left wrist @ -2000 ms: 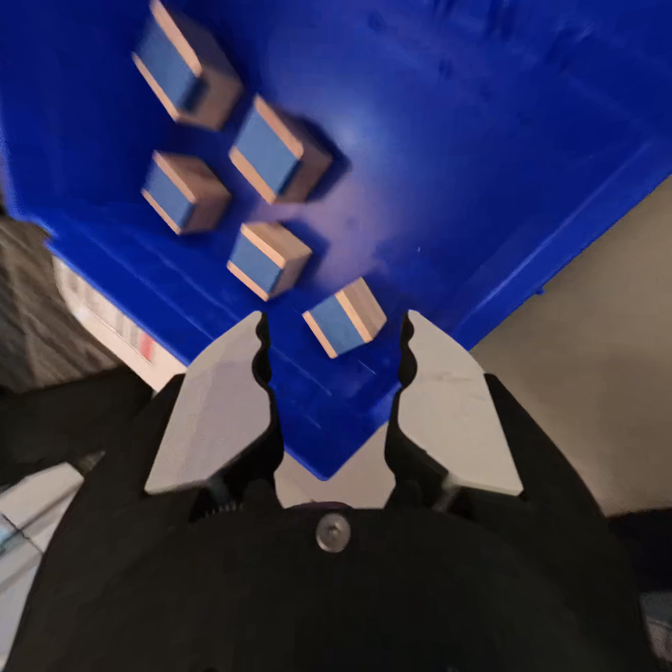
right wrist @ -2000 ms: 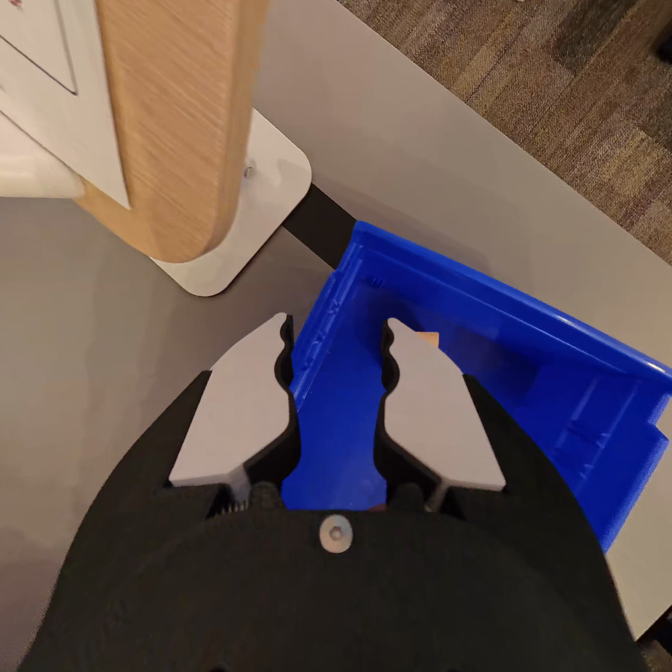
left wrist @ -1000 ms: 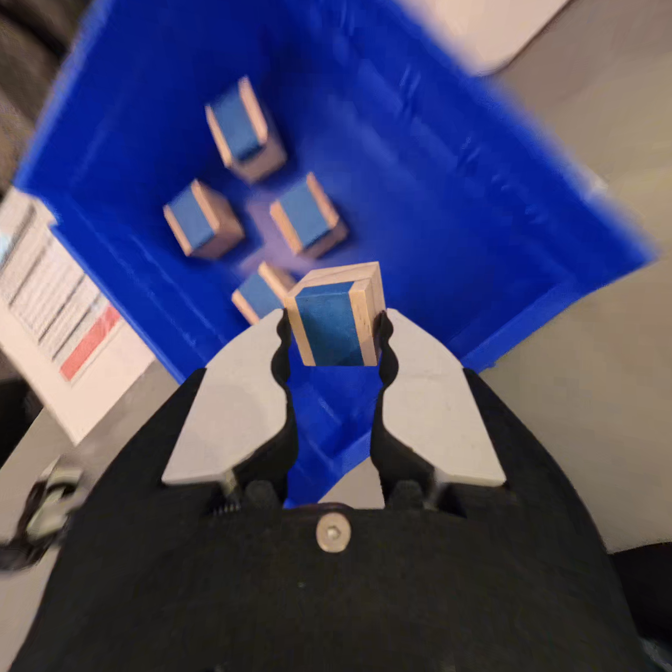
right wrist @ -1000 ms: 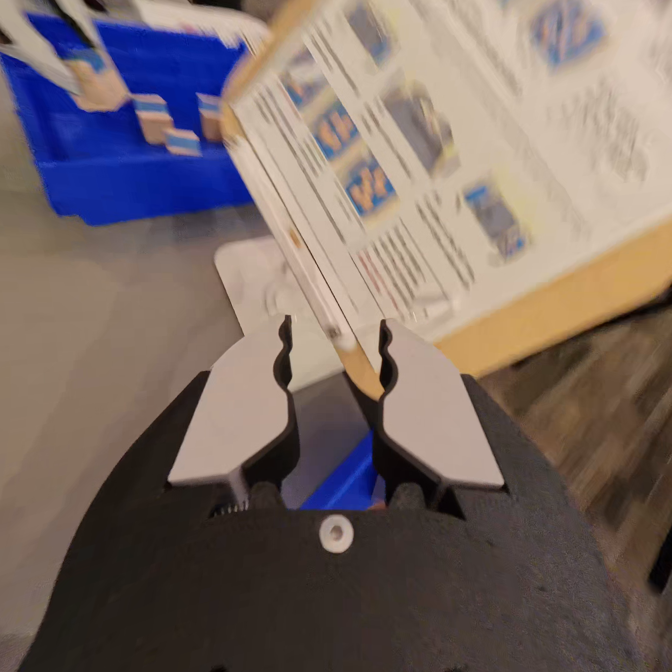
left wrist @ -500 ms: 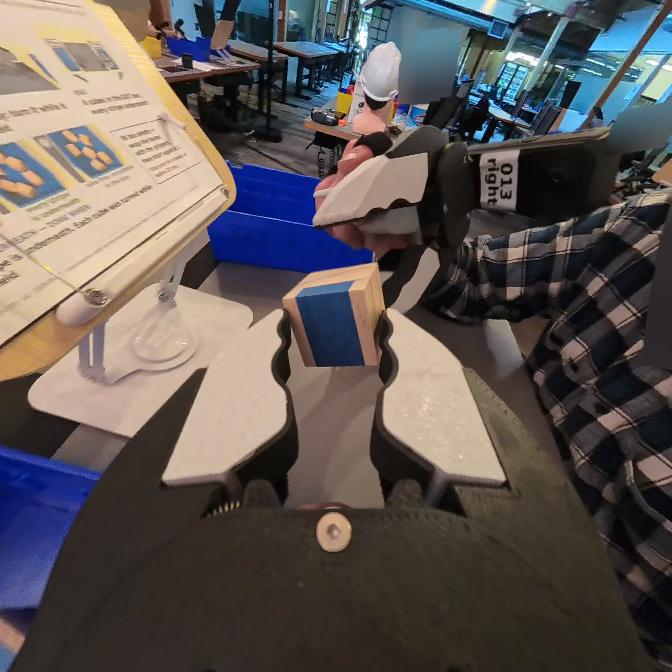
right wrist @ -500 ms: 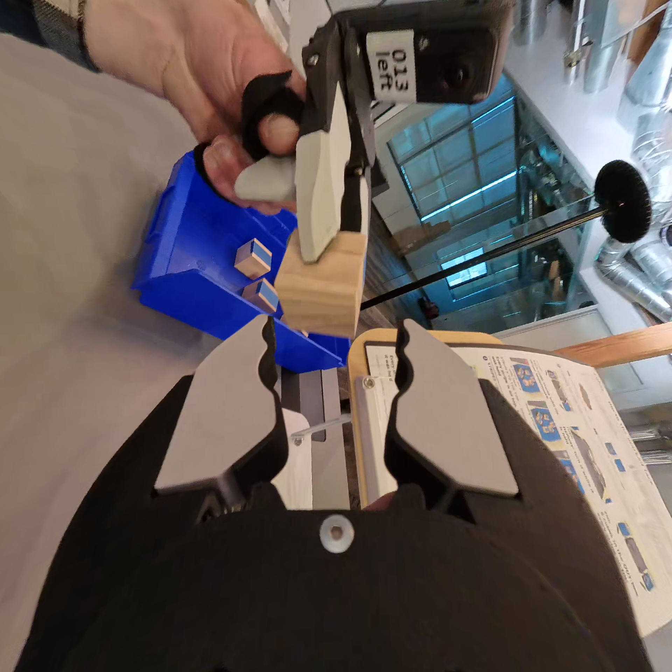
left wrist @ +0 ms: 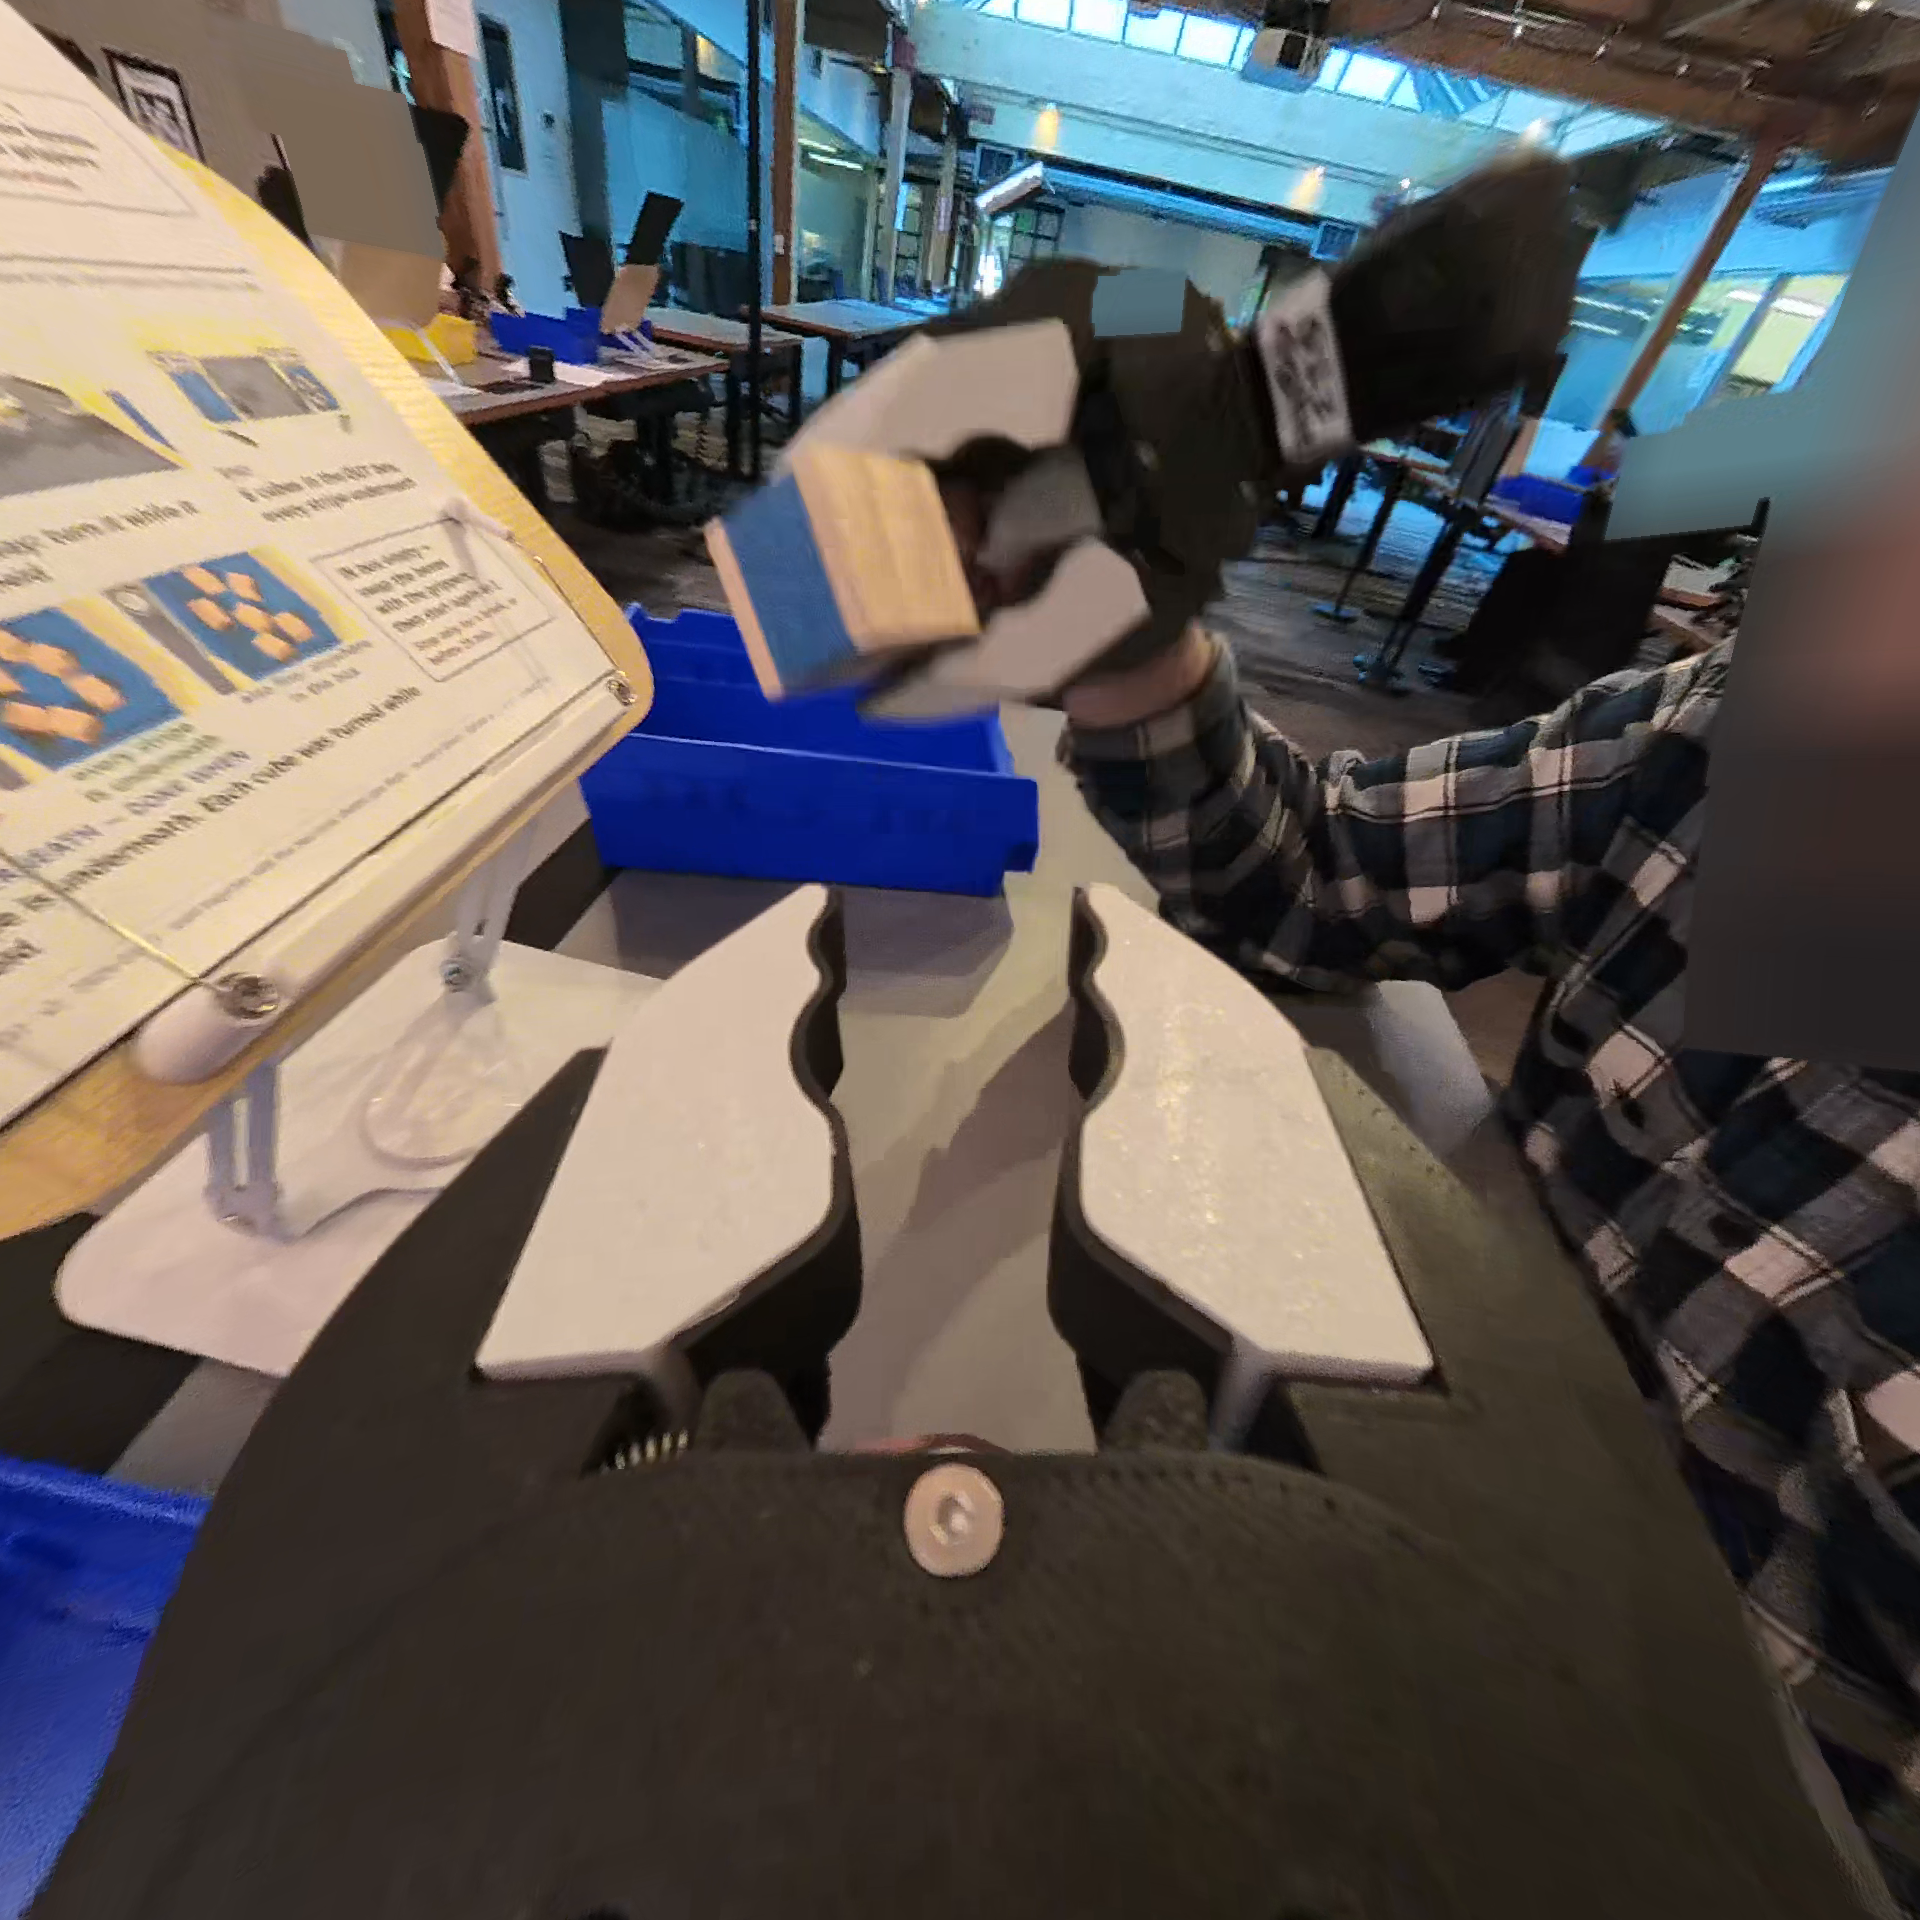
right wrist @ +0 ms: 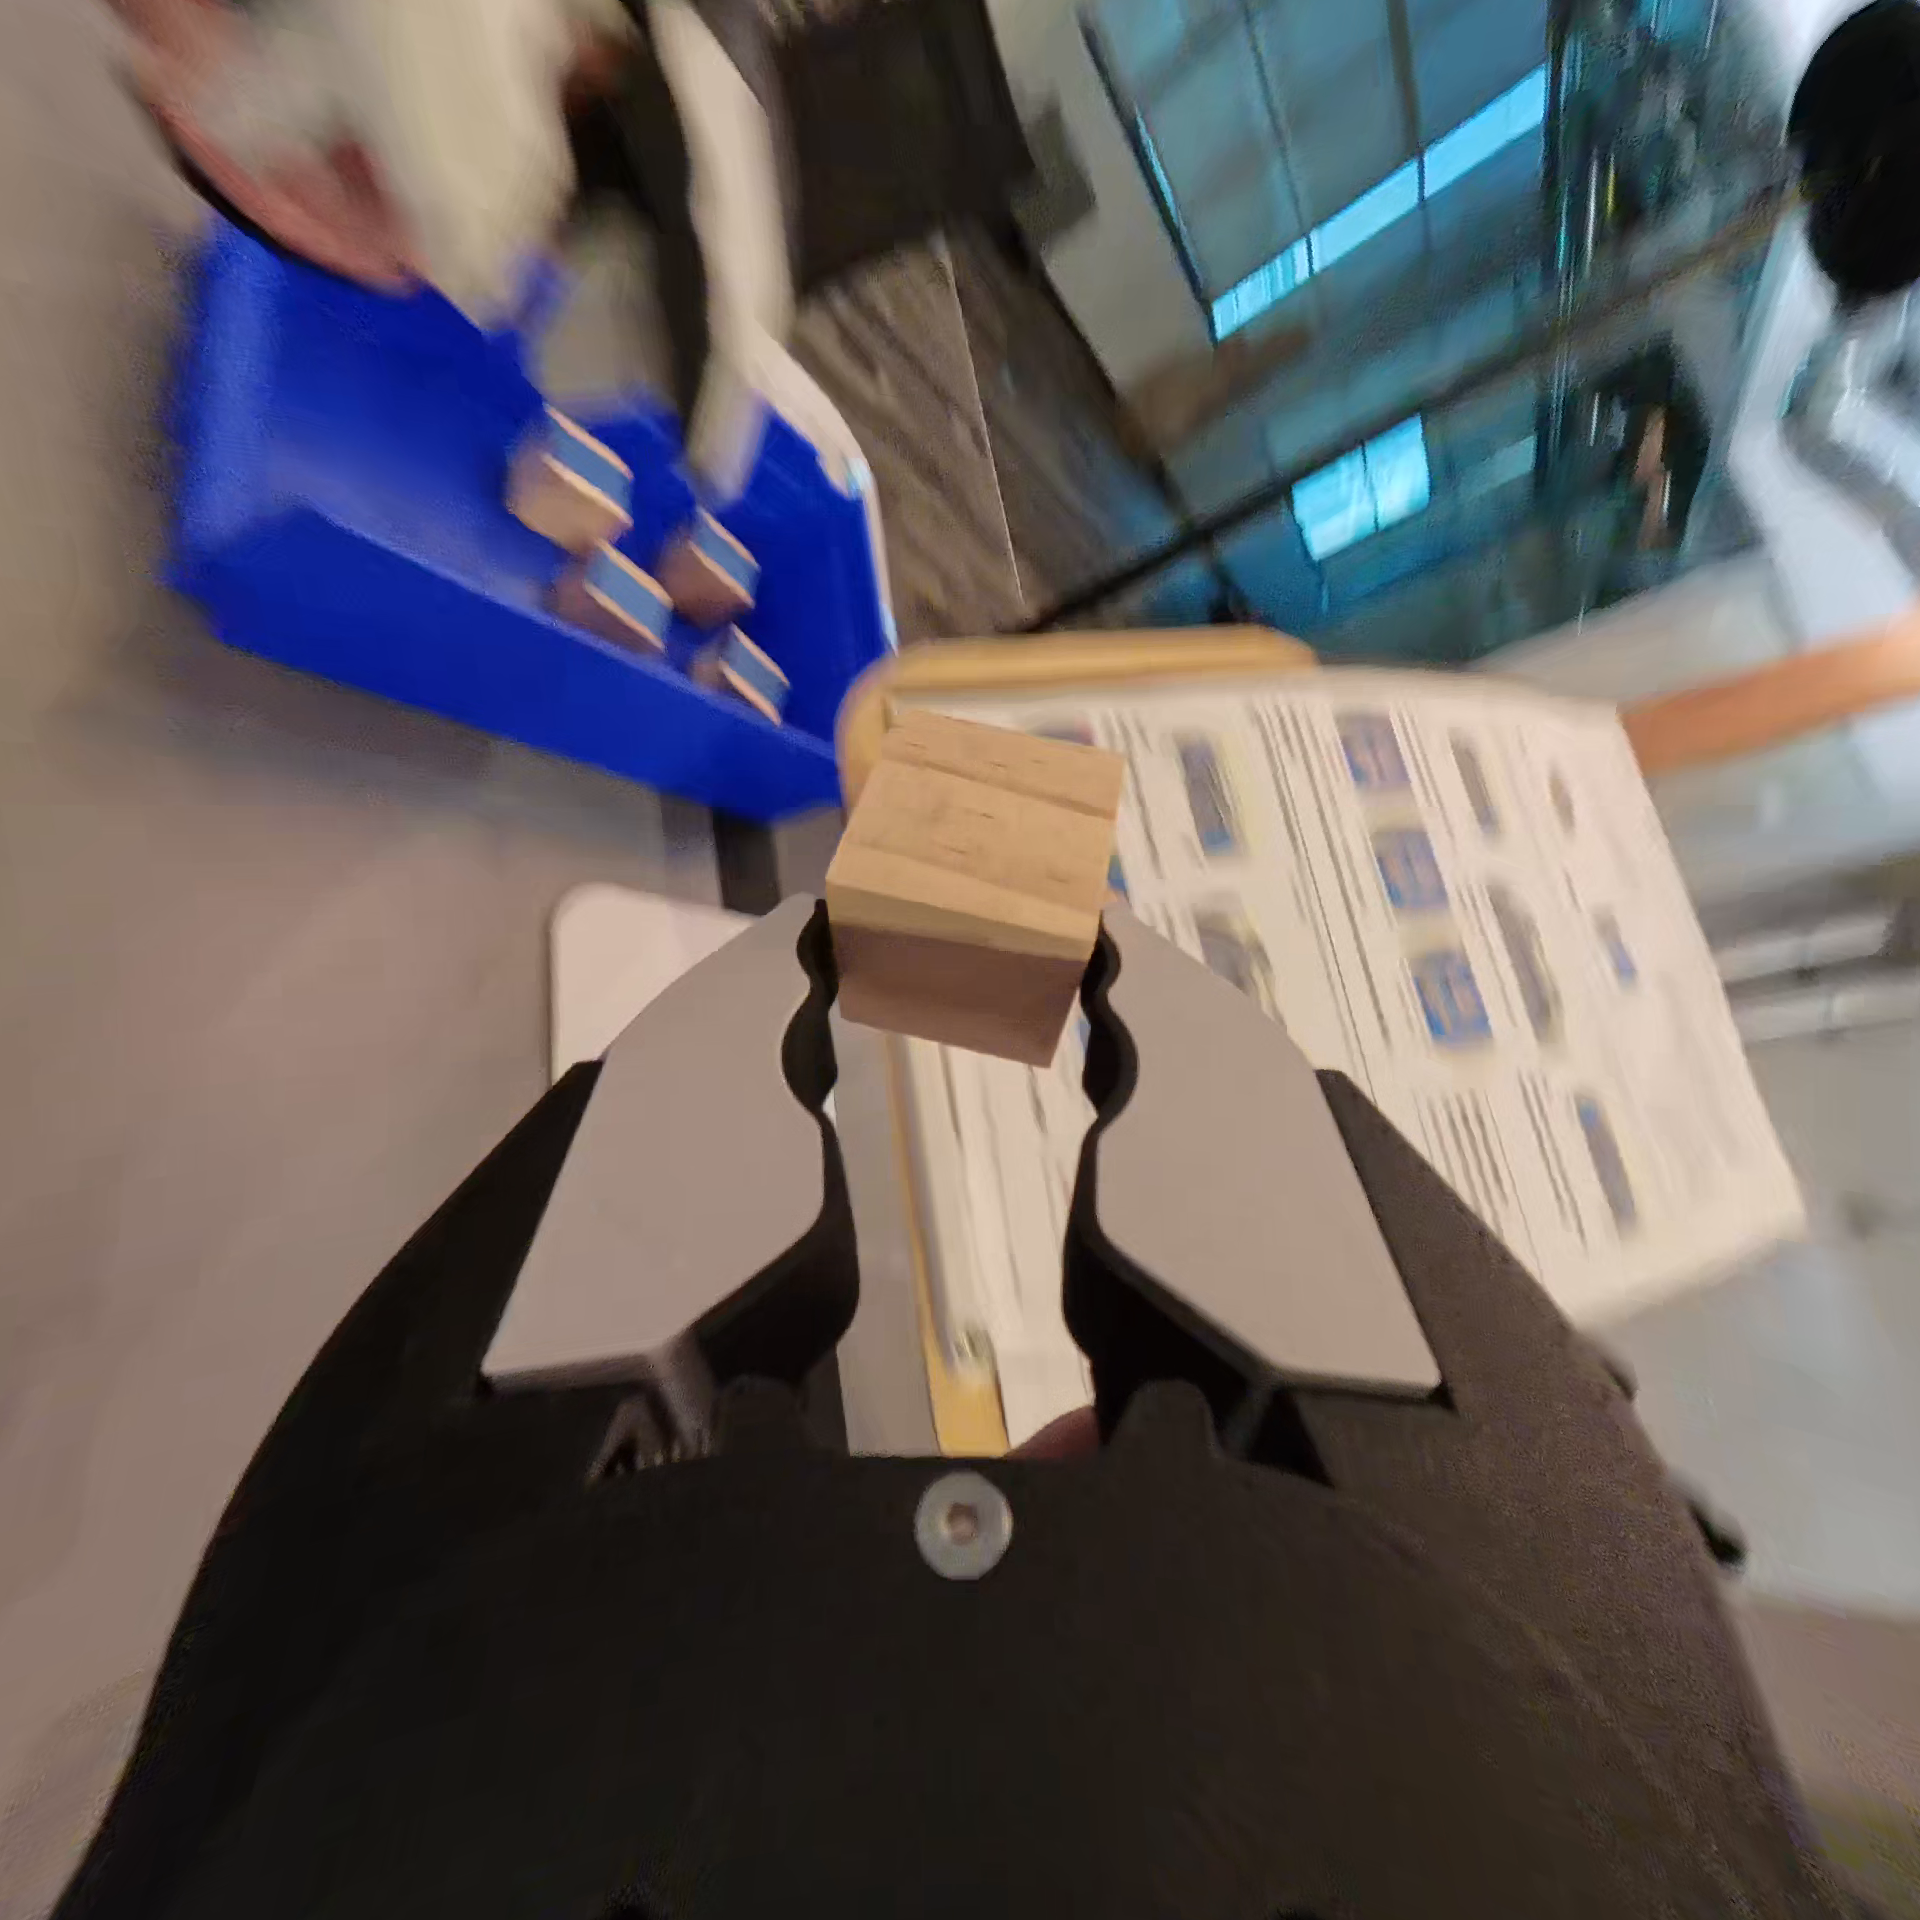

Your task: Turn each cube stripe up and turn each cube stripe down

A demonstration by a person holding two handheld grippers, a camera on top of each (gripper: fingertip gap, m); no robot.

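Observation:
My right gripper (right wrist: 961,935) is shut on a wooden cube (right wrist: 977,883), both pads pressed on its sides, with plain wood faces toward this camera. In the left wrist view the same cube (left wrist: 831,582) shows its blue stripe, held in the air by the right gripper (left wrist: 883,566) above a blue bin (left wrist: 810,821). My left gripper (left wrist: 951,925) is open and empty above the grey table. Several cubes (right wrist: 613,603) lie stripe up in a blue bin (right wrist: 416,644). The left gripper is blurred above that bin.
An instruction board on a white stand (left wrist: 260,623) stands at the left; it also shows in the right wrist view (right wrist: 1351,935). A person's plaid sleeve (left wrist: 1455,831) reaches in from the right. Another blue bin's corner (left wrist: 62,1610) is at the lower left.
The left gripper lifted a cube from the bin and held it out. The right gripper shut on it and the left let go. The cube has moved away with the right gripper.

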